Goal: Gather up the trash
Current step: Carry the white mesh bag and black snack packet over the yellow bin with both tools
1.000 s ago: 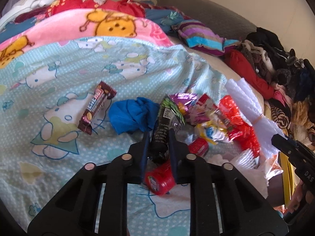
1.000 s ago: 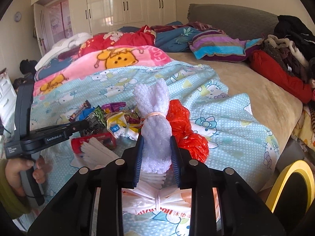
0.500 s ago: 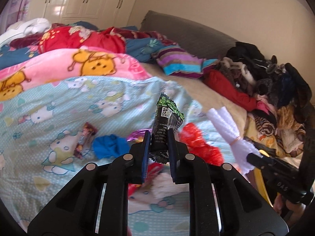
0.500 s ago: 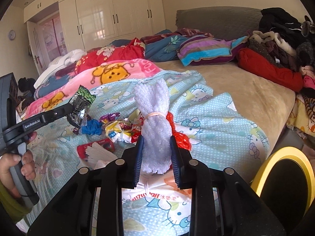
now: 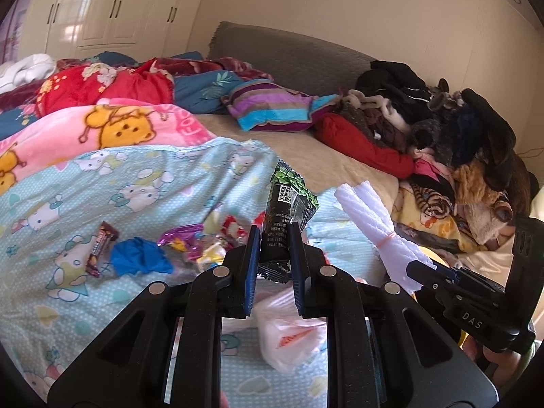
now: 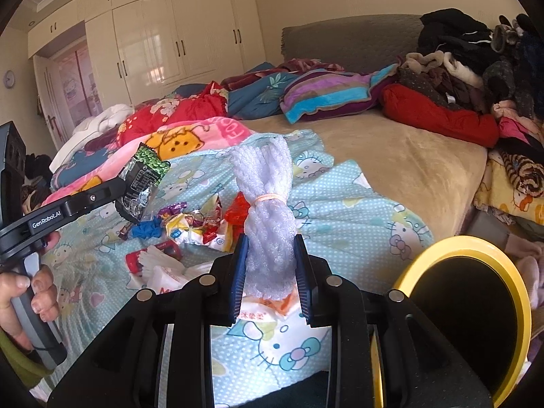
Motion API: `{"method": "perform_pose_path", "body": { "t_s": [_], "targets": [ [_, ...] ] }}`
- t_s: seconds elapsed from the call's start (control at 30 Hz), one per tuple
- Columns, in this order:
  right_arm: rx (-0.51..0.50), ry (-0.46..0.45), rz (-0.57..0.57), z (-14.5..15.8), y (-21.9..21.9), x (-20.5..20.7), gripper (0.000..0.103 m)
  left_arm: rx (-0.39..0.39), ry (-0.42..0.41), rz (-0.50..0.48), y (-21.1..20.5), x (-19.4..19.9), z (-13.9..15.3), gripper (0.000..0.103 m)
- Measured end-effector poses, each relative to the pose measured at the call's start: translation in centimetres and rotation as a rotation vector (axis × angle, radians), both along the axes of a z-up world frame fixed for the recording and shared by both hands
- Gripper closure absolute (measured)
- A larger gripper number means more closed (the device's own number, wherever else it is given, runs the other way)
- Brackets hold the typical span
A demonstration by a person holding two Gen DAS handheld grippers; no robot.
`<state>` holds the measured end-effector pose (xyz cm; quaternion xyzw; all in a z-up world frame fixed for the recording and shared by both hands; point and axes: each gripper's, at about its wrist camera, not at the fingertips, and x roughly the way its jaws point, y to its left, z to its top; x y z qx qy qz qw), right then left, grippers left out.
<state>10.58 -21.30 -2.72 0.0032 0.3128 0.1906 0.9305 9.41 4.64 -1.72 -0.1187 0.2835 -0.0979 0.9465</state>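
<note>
My left gripper (image 5: 274, 238) is shut on a black and green snack wrapper (image 5: 287, 210) and holds it up above the bed; it also shows in the right wrist view (image 6: 141, 183). My right gripper (image 6: 270, 248) is shut on a white foam net bundle (image 6: 267, 204) tied with a rubber band, also seen in the left wrist view (image 5: 377, 234). A yellow-rimmed bin (image 6: 465, 309) stands at the lower right beside the bed. More trash lies on the blue cartoon sheet (image 5: 102, 183): a chocolate bar wrapper (image 5: 100, 248), a blue crumpled piece (image 5: 139, 260), coloured wrappers (image 6: 197, 224), a white plastic bag (image 5: 289, 336).
A pink blanket (image 5: 102, 132), a striped pillow (image 5: 272, 108) and a pile of clothes (image 5: 442, 129) lie on the bed. A grey headboard (image 5: 292, 57) is behind. White wardrobes (image 6: 163, 44) stand at the far wall.
My left gripper has lifted the black and green wrapper off the sheet, up and to the right. My right gripper has risen with the foam bundle, and the yellow bin has come further into view.
</note>
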Motion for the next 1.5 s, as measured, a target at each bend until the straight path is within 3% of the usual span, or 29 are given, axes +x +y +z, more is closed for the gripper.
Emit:
{"method": "perform_pose_path", "body": {
  "t_s": [0.73,1.5],
  "targets": [
    [0.023,-0.013,-0.185,0.8,-8.2,-3.1,0.078,0.045,-0.033,-0.131,-6.8,-1.3,1.5,0.091],
    [-0.006,-0.002,-0.340,0.0,-16.0,-5.7,0.078,0.093,-0.025,-0.324,-15.5,-1.3,0.7,0.091]
  ]
}}
